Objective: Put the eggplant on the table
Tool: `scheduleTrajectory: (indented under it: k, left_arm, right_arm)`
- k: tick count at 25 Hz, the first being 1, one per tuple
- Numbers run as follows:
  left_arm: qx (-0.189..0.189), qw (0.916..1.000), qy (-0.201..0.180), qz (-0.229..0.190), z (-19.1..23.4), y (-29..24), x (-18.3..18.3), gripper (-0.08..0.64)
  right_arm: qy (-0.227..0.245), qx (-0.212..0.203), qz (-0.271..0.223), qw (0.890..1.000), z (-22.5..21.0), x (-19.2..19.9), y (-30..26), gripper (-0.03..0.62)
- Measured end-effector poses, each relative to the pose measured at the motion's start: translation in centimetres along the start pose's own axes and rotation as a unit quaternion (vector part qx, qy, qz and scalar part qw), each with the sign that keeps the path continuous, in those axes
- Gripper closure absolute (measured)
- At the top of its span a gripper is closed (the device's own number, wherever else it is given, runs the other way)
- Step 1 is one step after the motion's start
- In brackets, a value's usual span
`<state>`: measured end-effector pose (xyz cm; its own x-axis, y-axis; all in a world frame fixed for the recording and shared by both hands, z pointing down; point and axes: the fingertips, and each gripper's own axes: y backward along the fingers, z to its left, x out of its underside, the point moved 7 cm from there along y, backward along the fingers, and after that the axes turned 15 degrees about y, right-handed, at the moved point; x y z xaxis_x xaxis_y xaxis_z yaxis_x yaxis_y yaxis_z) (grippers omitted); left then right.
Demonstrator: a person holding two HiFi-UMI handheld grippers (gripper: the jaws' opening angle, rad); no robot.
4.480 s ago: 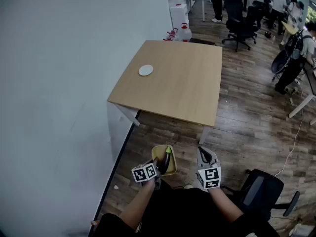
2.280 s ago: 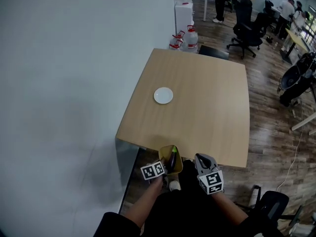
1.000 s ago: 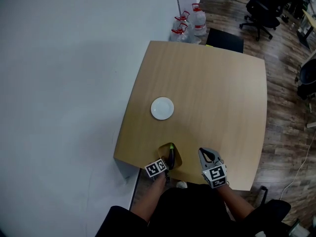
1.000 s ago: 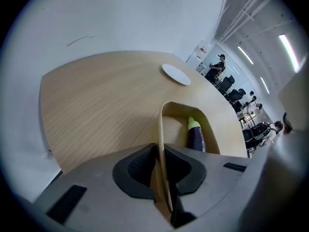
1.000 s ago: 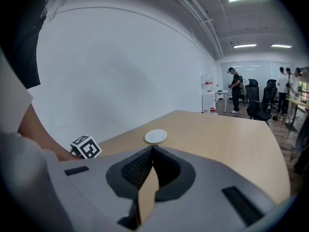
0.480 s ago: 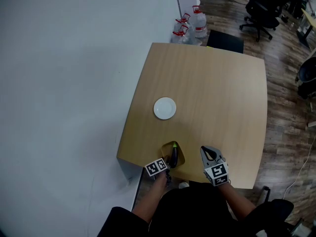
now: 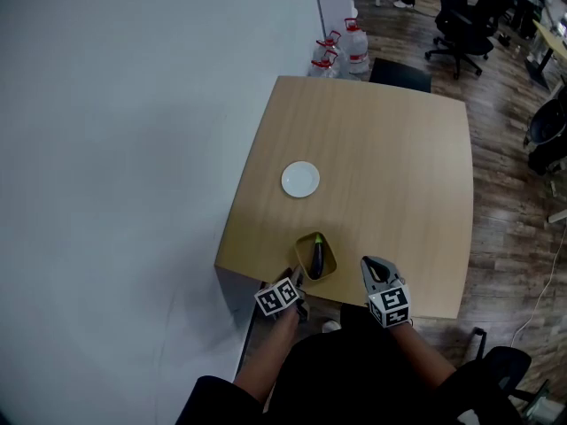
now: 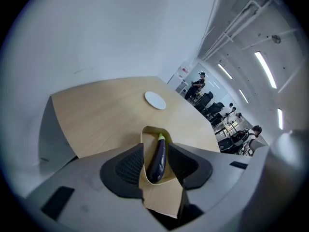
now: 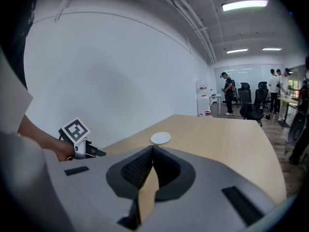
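Note:
A dark purple eggplant (image 7: 316, 257) lies in a small yellow dish (image 7: 331, 259) that rests on the wooden table (image 7: 390, 166) near its front edge. My left gripper (image 7: 297, 279) hovers just behind the dish, its jaws opening and its pads off the dish. In the left gripper view the eggplant (image 8: 157, 158) and the dish (image 8: 145, 132) show through the gap of that gripper (image 8: 155, 146). My right gripper (image 7: 372, 266) is to the right of the dish, over the table edge. In its own view the right gripper (image 9: 153, 149) is shut, with nothing from the table in it.
A white plate (image 7: 300, 179) sits on the table's left half, beyond the dish. A white wall runs along the left. Water bottles (image 7: 341, 47) stand past the far edge, with office chairs (image 7: 456, 29) and people further back.
The left gripper carried the dish with the eggplant over the table; the dish now rests there. The left jaws have let go, and that gripper has risen and drawn back.

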<state>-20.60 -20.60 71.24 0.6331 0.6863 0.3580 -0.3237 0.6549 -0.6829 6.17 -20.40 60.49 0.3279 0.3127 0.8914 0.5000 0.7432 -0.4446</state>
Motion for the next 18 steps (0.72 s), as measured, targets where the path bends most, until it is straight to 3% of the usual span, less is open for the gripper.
scheduleTrajectory:
  k: [3, 8, 12, 14, 18]
  left_arm:
    - [0.015, 0.9988, -0.027, -0.038, -1.1, 3.0, -0.1, 0.425]
    - [0.056, 0.9936, -0.041, -0.089, -3.2, 8.2, 0.4, 0.425]
    - [0.100, 0.9820, -0.102, -0.124, -4.9, 12.2, 1.1, 0.430]
    - [0.122, 0.9747, -0.133, -0.133, -5.6, 13.9, 1.9, 0.481]
    - [0.152, 0.9691, -0.147, -0.126, -6.1, 16.1, 3.8, 0.532]
  right_arm:
    - [-0.003, 0.008, -0.005, 1.000, 1.5, 0.0, 1.2, 0.532]
    - [0.003, 0.020, -0.009, 1.000, 3.7, 0.2, 4.0, 0.532]
    - [-0.004, 0.029, -0.015, 0.999, 5.7, -0.6, 6.1, 0.532]
    - [-0.003, 0.031, -0.024, 0.999, 6.8, -1.4, 7.2, 0.532]
    - [0.008, 0.047, -0.037, 0.998, 8.6, -2.1, 8.9, 0.532]
